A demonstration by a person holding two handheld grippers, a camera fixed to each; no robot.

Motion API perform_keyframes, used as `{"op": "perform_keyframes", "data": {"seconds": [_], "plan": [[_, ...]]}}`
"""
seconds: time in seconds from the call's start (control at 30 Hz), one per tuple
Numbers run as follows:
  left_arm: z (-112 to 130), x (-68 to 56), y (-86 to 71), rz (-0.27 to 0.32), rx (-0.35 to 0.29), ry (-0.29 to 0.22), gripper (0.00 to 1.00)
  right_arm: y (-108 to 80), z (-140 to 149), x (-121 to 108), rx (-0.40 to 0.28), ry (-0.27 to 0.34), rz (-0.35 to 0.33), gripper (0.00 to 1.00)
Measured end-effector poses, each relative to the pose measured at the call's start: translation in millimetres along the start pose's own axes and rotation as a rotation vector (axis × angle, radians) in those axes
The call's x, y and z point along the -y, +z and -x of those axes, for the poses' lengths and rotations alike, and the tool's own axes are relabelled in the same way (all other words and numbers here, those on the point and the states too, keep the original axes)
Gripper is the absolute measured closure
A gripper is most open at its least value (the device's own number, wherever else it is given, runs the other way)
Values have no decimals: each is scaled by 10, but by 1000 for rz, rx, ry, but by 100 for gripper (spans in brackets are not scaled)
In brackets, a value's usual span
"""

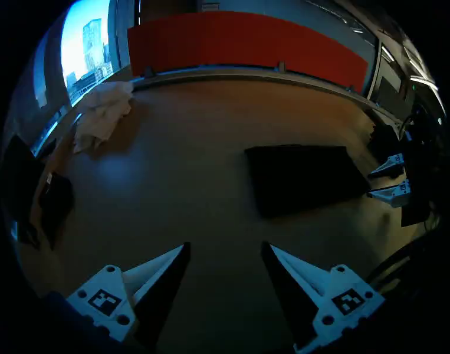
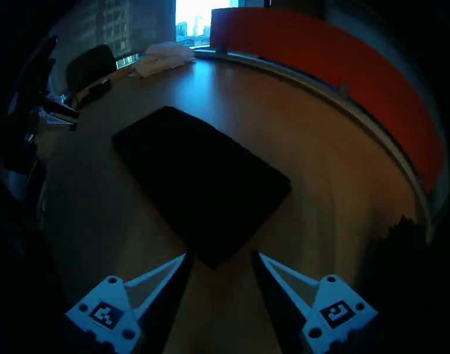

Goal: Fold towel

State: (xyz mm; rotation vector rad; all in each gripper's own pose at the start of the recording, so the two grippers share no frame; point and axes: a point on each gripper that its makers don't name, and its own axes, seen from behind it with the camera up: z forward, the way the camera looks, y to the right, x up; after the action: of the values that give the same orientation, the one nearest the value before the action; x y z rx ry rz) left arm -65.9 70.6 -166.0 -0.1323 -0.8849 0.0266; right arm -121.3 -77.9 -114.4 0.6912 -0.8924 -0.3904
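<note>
the dark towel lies flat in the middle of the tabletop. in the right gripper view, the right hand-held gripper is wide, and the towel's near corner sits between its tips, not pinched. in the left gripper view, the left hand-held gripper is wide over bare wood, well apart from the towel. a white cloth sits by the far edge, near a red panel. bare wood lies all around the towel.
</note>
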Motion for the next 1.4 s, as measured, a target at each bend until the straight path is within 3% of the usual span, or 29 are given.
{"op": "perform_keyframes", "data": {"seconds": [0.43, 0.77, 1.17, 1.4], "plan": [[50, 18, -31, 1, 7, -7, 12, 42, 43, 55, 24, -14, -46, 59], [47, 10, -32, 5, 5, -4, 12, 48, 52, 39, 34, -16, -51, 93], [23, -7, -28, 10, 1, -1, 12, -42, -81, 44, -9, 2, -42, 94], [5, -26, -25, 13, -1, 2, 12, -160, -334, -38, -73, 16, -19, 94]]}}
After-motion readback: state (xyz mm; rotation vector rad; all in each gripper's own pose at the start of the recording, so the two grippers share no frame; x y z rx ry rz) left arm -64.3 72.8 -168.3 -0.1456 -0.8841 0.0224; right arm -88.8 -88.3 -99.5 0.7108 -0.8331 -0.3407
